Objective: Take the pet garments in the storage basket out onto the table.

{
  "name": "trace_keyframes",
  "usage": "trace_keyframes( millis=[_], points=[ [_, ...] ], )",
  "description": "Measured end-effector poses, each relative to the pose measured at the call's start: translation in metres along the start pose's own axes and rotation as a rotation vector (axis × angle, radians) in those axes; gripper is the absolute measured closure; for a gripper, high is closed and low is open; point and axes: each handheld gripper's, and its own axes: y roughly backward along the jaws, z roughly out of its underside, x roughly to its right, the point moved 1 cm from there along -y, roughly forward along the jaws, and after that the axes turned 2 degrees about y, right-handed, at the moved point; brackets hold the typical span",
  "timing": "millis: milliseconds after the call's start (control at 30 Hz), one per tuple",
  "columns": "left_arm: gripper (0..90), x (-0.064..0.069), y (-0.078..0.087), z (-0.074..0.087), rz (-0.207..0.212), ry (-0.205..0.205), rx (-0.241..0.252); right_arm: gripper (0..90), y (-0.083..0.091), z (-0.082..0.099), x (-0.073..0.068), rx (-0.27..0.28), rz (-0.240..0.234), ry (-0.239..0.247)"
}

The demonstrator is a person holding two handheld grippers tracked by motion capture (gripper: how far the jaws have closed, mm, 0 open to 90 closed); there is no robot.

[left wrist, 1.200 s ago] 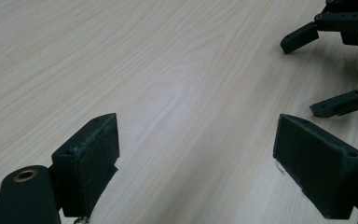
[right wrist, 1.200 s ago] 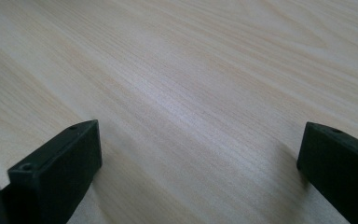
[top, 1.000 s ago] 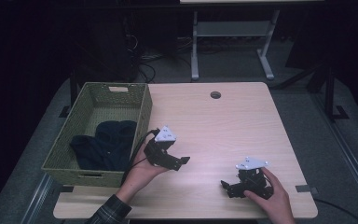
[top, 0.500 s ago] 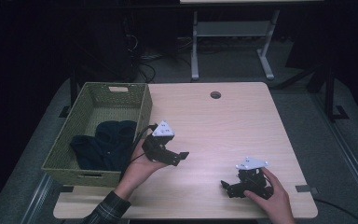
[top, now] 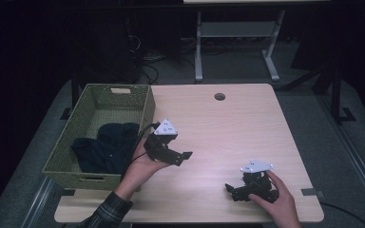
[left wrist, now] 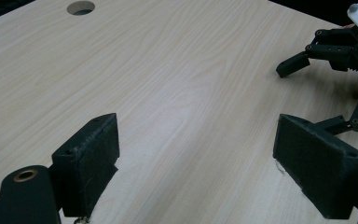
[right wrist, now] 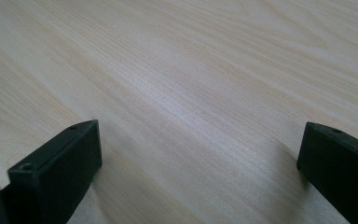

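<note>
In the high view, a green basket [top: 146, 110] sat at the table's [top: 237, 128] 9 o'clock edge, with a dark cloth [top: 105, 146] lying crumpled in its near half. The left gripper [top: 183, 156] hung just beside the basket's near right corner, above the tabletop, jaws pointing toward 3 o'clock. The right gripper [top: 232, 190] rested near the table's 5 o'clock corner, jaws pointing toward 9 o'clock. A round hole [top: 219, 96] marked the table toward 12 o'clock.

In the left gripper view, its 2 jaws stood wide apart with nothing between them but bare wood; the right gripper [left wrist: 303, 60] showed at 2 o'clock and the hole [left wrist: 80, 7] at 11 o'clock.

In the right gripper view, the right gripper [right wrist: 198, 154] had its 2 jaws spread wide over bare wood.

The cloth looked soft, light and limp, likely to sag and drape when lifted. A pinch on a raised fold near its top, taking several layers at once, seemed the surest hold.
</note>
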Motion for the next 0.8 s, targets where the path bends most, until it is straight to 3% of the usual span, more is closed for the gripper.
trace_keyframes(
  millis=[600, 800],
  points=[
    [14.1, -0.006, 0.013, -0.013, 0.000, -0.015, -0.002, 0.0, 0.000, 0.000, 0.000, 0.000, 0.000, 0.000],
    [14.1, -0.013, 0.026, -0.014, -0.019, -0.013, 0.009, 0.0, 0.000, 0.000, 0.000, 0.000, 0.000, 0.000]
  ],
)
